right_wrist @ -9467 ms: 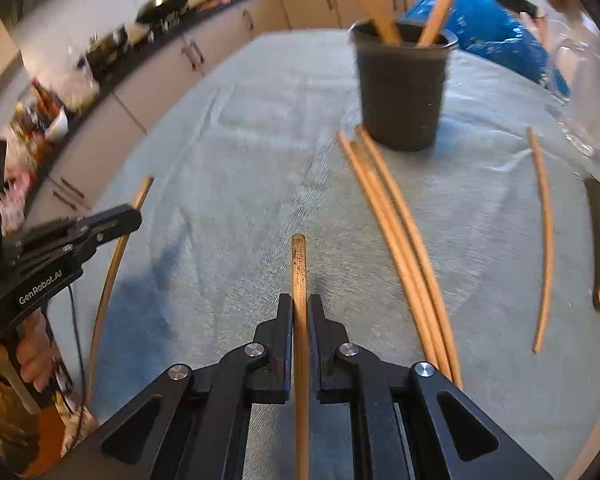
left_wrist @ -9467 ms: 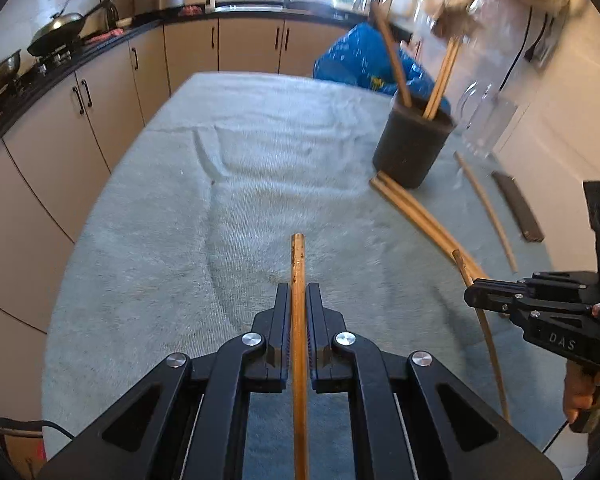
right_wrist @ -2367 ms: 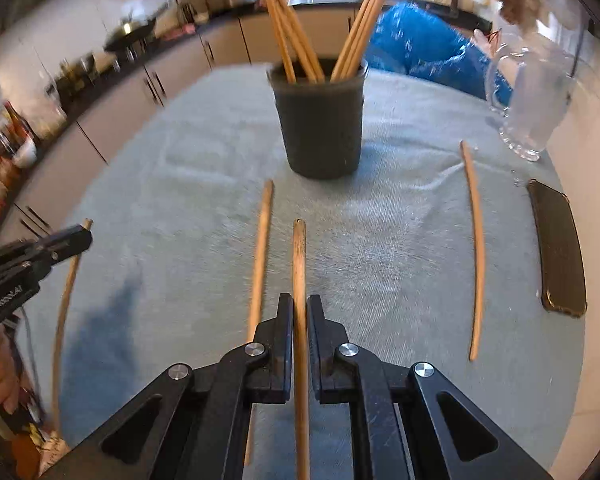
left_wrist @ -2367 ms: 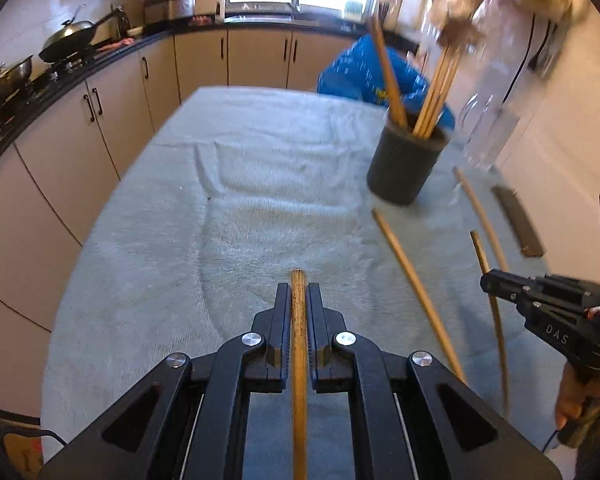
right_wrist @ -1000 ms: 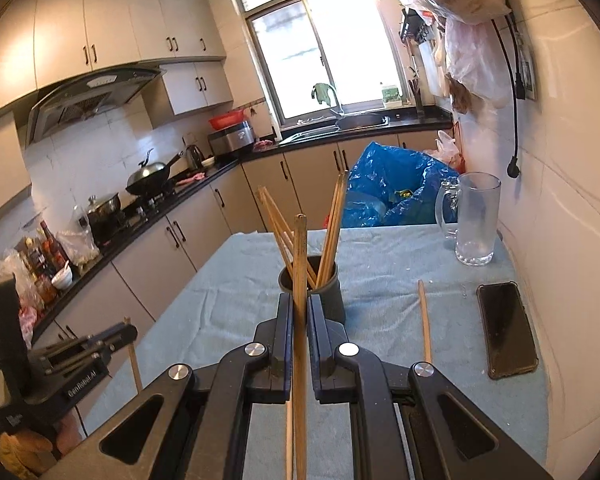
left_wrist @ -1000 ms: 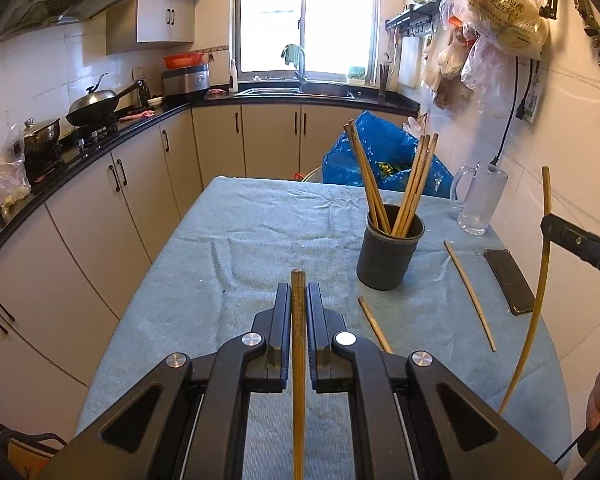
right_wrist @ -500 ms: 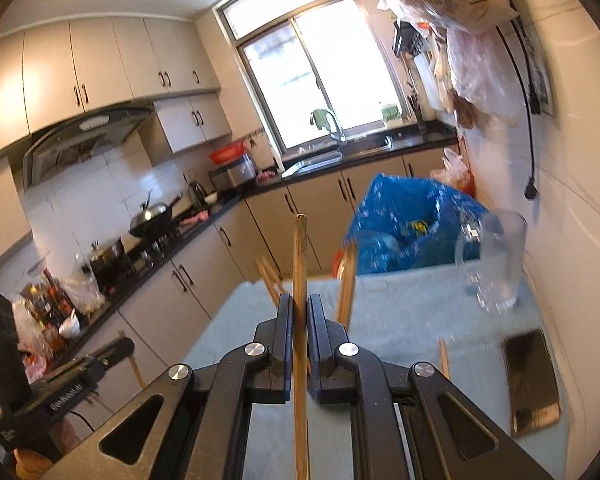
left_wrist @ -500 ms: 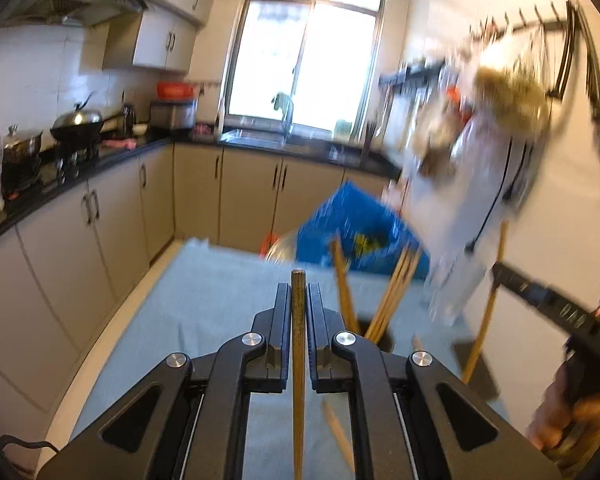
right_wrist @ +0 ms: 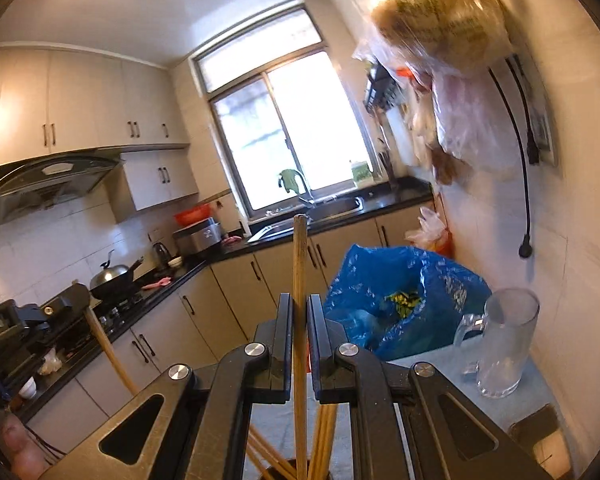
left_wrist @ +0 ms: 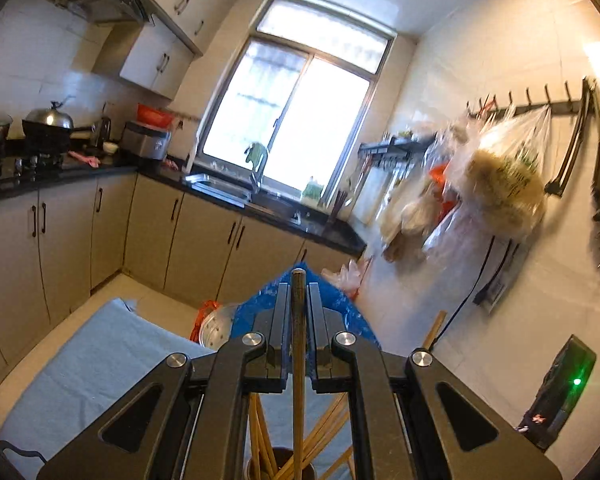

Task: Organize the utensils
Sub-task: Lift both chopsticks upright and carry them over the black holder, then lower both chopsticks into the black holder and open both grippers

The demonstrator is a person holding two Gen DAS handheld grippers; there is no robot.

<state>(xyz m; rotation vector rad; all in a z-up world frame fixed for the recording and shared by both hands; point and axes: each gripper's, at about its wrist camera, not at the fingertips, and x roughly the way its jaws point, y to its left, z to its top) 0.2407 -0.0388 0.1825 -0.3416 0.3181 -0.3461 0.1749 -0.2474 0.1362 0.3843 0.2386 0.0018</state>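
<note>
My left gripper (left_wrist: 299, 292) is shut on a wooden chopstick (left_wrist: 299, 344) held upright; its lower end reaches into the dark holder cup (left_wrist: 281, 468), which holds several chopsticks. My right gripper (right_wrist: 299, 308) is shut on another wooden chopstick (right_wrist: 300, 280), also upright, its lower end in the same cup (right_wrist: 296, 474) among several chopsticks. Both grippers hang right above the cup and tilt up toward the window. The left gripper with its chopstick also shows at the left of the right wrist view (right_wrist: 66, 300). The right gripper's body shows at the right edge of the left wrist view (left_wrist: 560, 392).
The table with its blue-grey towel (left_wrist: 92, 364) lies below. A glass mug (right_wrist: 504, 344) and a dark phone (right_wrist: 540, 428) sit at the table's right by the tiled wall. A blue plastic bag (right_wrist: 400, 300) stands behind the table. Bags (left_wrist: 500, 184) hang on the wall.
Both grippers have risen, tilted upward and closed in over the cup. Their chopsticks now stand with the lower ends in the cup. The table has dropped out of most of the view.
</note>
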